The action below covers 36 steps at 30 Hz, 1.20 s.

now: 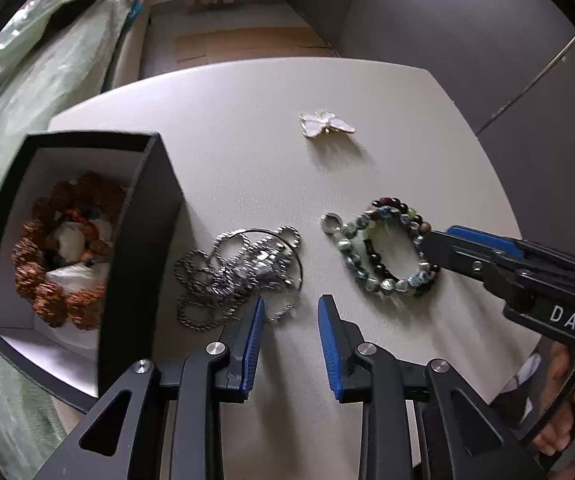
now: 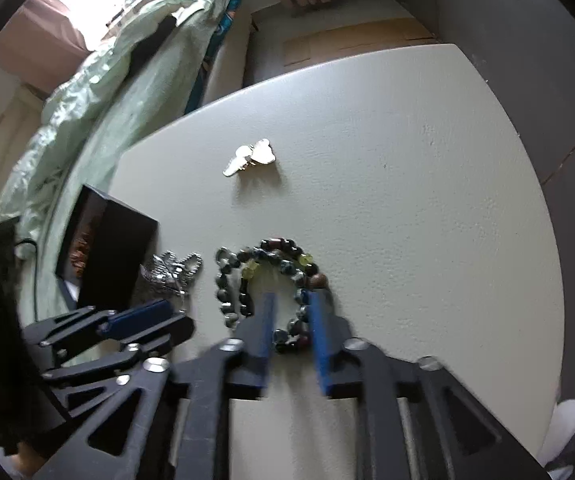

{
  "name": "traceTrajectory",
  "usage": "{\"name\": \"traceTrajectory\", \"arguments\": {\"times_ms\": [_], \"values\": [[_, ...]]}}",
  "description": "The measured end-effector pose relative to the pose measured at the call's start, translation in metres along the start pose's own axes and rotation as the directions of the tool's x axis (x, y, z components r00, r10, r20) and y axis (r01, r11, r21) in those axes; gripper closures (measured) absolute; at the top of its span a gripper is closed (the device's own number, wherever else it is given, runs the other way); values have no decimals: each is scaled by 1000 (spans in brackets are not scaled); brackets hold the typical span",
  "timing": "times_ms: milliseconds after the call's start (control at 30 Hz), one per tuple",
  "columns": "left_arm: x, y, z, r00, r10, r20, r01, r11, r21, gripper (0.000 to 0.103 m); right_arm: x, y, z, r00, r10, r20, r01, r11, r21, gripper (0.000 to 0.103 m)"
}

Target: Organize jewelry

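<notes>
A dark beaded bracelet (image 1: 383, 248) lies on the white table (image 1: 247, 140), with a small silver ring (image 1: 332, 223) at its left end. My right gripper (image 2: 292, 300) is open, its fingers straddling the bracelet's (image 2: 275, 280) near side. It also shows in the left wrist view (image 1: 441, 240). A pile of silver chains (image 1: 239, 272) lies left of the bracelet. My left gripper (image 1: 291, 306) is open and empty just in front of the chains. A white butterfly brooch (image 1: 326, 123) lies farther back. A black box (image 1: 139, 240) at the left holds a brown beaded bracelet (image 1: 47, 272).
A bed with pale green bedding (image 1: 27, 80) runs along the left of the table. A dark wall (image 1: 447, 40) stands behind and to the right. The table's right edge (image 1: 499, 184) is near the bracelet.
</notes>
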State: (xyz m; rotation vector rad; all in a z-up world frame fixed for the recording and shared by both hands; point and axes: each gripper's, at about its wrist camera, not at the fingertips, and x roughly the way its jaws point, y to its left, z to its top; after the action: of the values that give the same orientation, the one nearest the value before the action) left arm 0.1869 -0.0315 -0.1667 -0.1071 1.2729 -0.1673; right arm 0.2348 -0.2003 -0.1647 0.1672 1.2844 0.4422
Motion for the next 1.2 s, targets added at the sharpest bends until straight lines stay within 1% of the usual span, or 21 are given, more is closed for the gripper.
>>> {"name": "traceTrajectory", "arguments": {"times_ms": [33, 133, 233, 300, 467, 600, 700, 833, 867, 900, 933, 967, 1000, 1133, 1200], "values": [[-4, -1, 1, 1000, -2, 15, 2, 1000, 6, 74, -1, -1, 0, 1000, -6, 6, 6, 1000, 1, 66], [-11, -3, 4, 999, -4, 47, 3, 1000, 19, 74, -2, -3, -1, 1000, 13, 4, -13, 1000, 14, 66], [-3, -4, 8, 1000, -16, 22, 16, 1000, 26, 74, -3, -6, 0, 1000, 18, 7, -18, 1000, 23, 66], [5, -7, 8, 1000, -11, -3, 11, 999, 47, 74, -3, -7, 0, 1000, 24, 8, -24, 999, 29, 66], [9, -16, 7, 999, 36, -11, -35, 993, 115, 74, -4, -9, 0, 1000, 24, 10, -24, 999, 33, 66], [8, -26, -2, 996, 80, -34, -73, 979, 189, 74, -6, -11, -1, 1000, 23, 13, -24, 999, 40, 66], [9, -30, -9, 996, 68, -55, -55, 976, 213, 74, -8, -12, -1, 1000, 23, 13, -24, 999, 37, 66], [10, -34, -9, 997, 67, -31, -58, 973, 223, 74, -10, -13, 0, 1000, 25, 17, -25, 999, 37, 66], [10, -34, -8, 998, 62, -23, -56, 975, 216, 76, -10, -13, 0, 1000, 26, 18, -26, 999, 38, 66], [11, -33, -6, 998, 63, -14, -59, 976, 208, 85, -10, -13, 0, 999, 27, 19, -27, 999, 41, 66], [11, -33, -4, 996, 85, -3, -82, 977, 198, 92, -10, -13, 0, 999, 27, 19, -28, 999, 43, 66], [12, -31, -2, 996, 88, 3, -87, 979, 182, 98, -9, -13, 0, 999, 28, 18, -29, 999, 45, 66], [12, -28, 0, 997, 74, 4, -74, 983, 167, 101, -9, -12, 0, 999, 28, 17, -29, 999, 45, 66], [10, -17, 5, 1000, 24, 8, -24, 993, 115, 102, -6, -10, -2, 1000, 23, 6, -23, 999, 35, 66], [2, -19, 8, 999, -17, 28, 15, 996, 88, 102, -6, -10, -2, 1000, 24, 6, -24, 999, 31, 66]]}}
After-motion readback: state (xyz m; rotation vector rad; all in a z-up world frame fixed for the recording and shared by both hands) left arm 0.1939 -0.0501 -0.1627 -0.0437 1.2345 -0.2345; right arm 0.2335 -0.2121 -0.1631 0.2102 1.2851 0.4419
